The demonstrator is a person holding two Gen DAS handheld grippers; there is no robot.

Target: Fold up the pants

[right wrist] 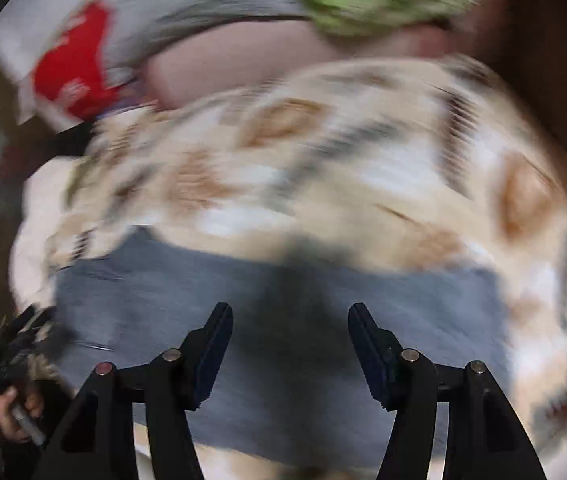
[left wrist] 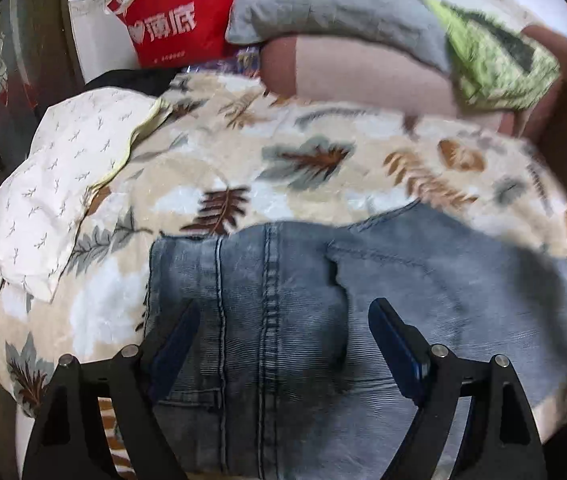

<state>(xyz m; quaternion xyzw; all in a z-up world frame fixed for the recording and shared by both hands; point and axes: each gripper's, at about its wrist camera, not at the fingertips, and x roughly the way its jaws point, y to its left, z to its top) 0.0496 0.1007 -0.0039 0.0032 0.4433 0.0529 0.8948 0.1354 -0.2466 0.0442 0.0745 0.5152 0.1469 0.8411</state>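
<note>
Lying under left gripper (left wrist: 283, 324), jeans (left wrist: 303, 280) (folded)

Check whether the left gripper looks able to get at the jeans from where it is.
Probably yes. The left gripper is open and hangs right over the jeans, which lie flat on the leaf-print blanket. Nothing shows between its fingers and the denim; the white pillow lies off to one side.

My right wrist view smeared with motion blur, jeans (right wrist: 243, 292) just a grey-blue patch, their lower end cut off by the bottom edge, bedspread (right wrist: 323, 168) leaf print unreadable, my left hand (right wrist: 17, 412) indistinct.
</note>
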